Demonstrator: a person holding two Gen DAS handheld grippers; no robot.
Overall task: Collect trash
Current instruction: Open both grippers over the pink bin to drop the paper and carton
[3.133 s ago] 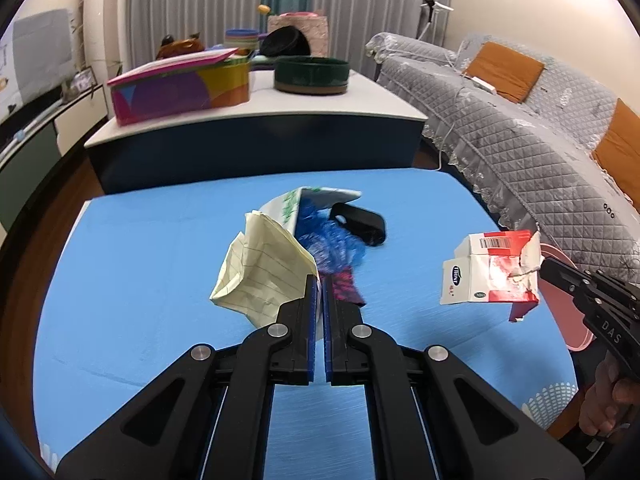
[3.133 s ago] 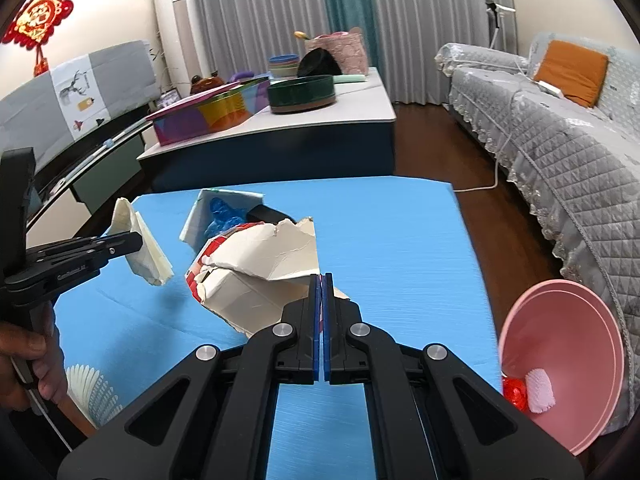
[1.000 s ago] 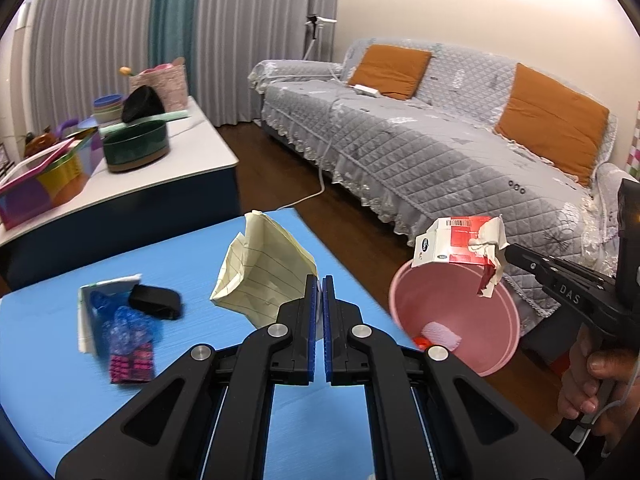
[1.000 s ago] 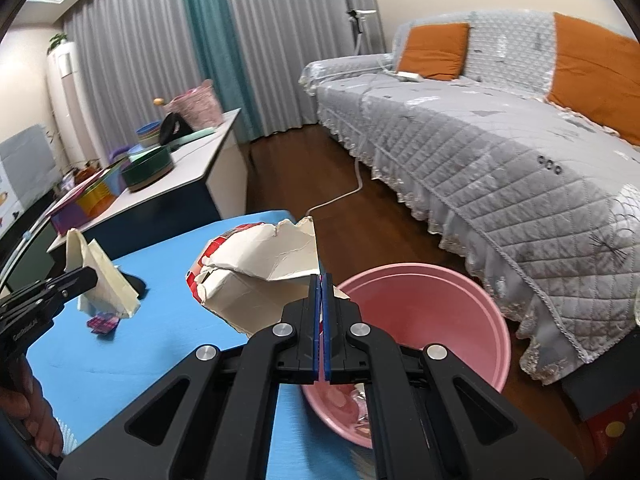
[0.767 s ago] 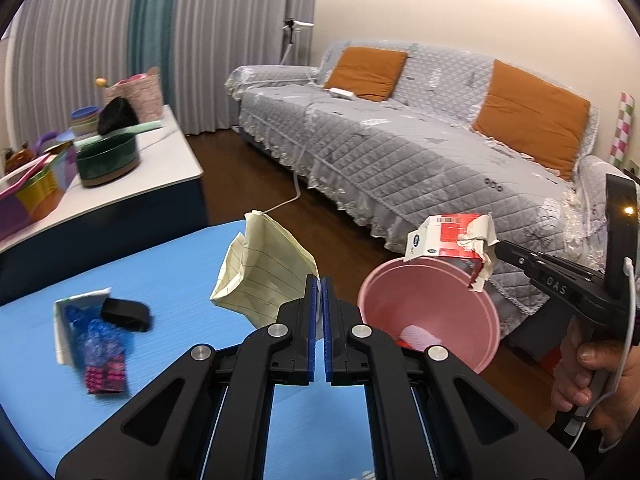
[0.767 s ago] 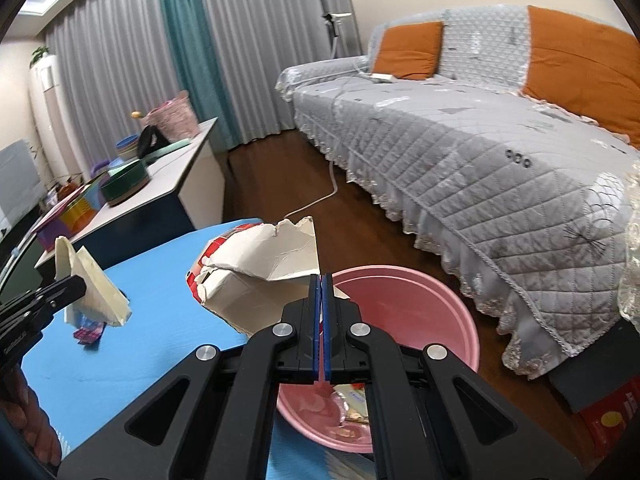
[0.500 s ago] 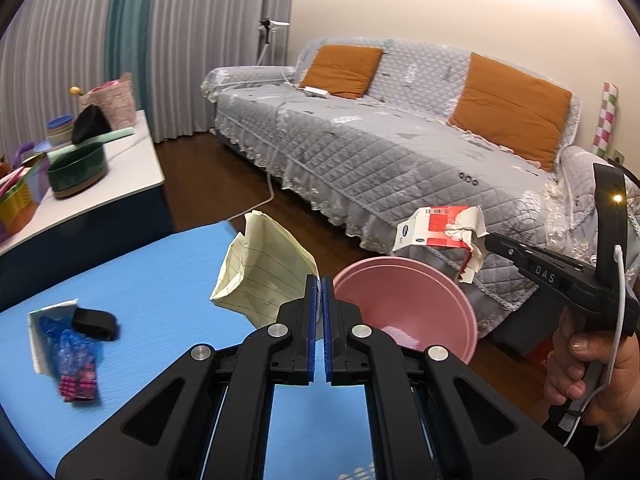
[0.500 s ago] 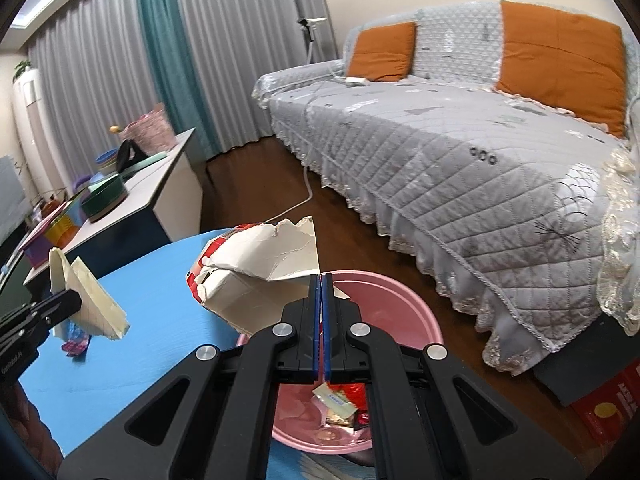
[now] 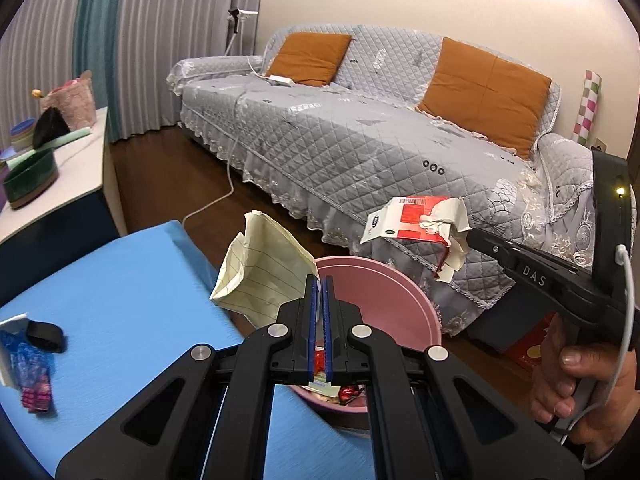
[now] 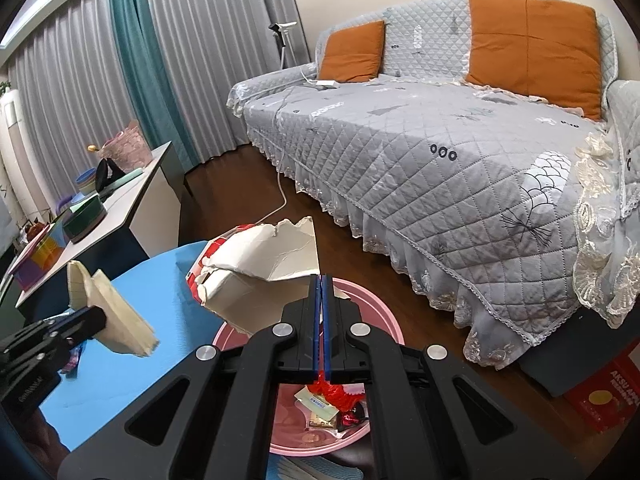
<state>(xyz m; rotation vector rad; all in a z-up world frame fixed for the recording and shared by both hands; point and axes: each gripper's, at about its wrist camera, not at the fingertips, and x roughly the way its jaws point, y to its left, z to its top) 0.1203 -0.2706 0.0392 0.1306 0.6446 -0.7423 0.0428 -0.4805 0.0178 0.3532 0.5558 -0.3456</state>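
My left gripper is clamped tight on a crumpled sheet of lined yellow paper, which sticks up and to the left of the closed jaws. My right gripper is just as tight on a torn red-and-white carton, its ragged white inside facing me above and left of the pads. In the left view that carton hangs off to the right, beyond the far rim of the bin.

Just past and below both sets of fingers sits the pink bin, on the floor beside the blue table. Wrappers already lie in its bottom. Behind my left gripper, further left on the table, more litter waits: a black object, blue plastic and a pink packet.

I judge this the drop-off step: both pieces are carried to the bin but not released. Next, each piece needs to be squarely over the bin's mouth, then the jaws opened; the paper seems nearer the table-side rim and could land on the table instead.

Readable writing: "DAS" on the right gripper's body, a barcode on the carton, and "AKSU" on a red box on the floor to my right.
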